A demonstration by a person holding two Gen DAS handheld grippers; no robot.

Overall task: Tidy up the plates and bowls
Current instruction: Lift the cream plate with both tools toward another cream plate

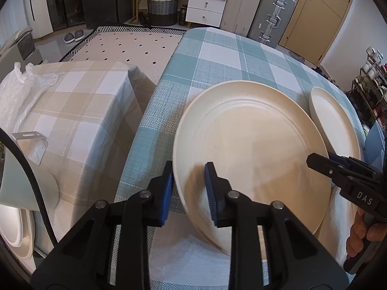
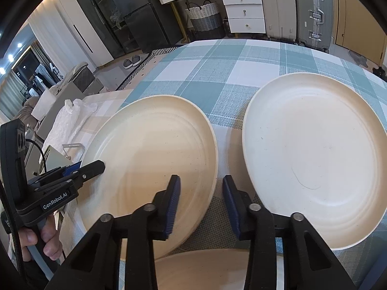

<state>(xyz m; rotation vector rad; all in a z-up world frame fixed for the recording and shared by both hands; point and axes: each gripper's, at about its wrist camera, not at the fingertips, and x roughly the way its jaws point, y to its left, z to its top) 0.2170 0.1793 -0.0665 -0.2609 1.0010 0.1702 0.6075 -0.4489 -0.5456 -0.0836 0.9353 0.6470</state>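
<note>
- Left wrist view: the left gripper [image 1: 189,188] is straddling the near-left rim of the big plate [image 1: 251,149]; one blue pad is sitting outside the rim and the other inside, on the plate's face, and the pads look to be pinching the rim
- The big plate is sitting on the blue check table [image 1: 217,55], with its near-left edge seeming tilted up off the cloth
- The right gripper [image 1: 319,160] is reaching in from the right onto the plate's right rim; a hand [image 1: 360,234] is holding its handle
- A second plate [image 1: 336,118] is lying just to the right of the big plate, partly behind it
- A beige check table [image 1: 72,101] is standing to the left, with a plastic bag [image 1: 21,82] on its far-left part
- Right wrist view: the right gripper [image 2: 202,205] is straddling the big plate's [image 2: 150,154] right rim, left pad over the plate's face, right pad outside; a gap is showing, so I cannot tell whether the pads are pressing yet
- The left gripper [image 2: 96,165] is biting the far-left rim
- The second plate [image 2: 314,157] is lying flat to the right, apart from the big one; a third plate's [image 2: 205,268] edge is peeking in at the near side
- Step in hand, as I judge it: taking a two-handed hold on the big plate
- Next move is calling for both grips firm, then an even lift, clearing the second plate's rim before stacking
</note>
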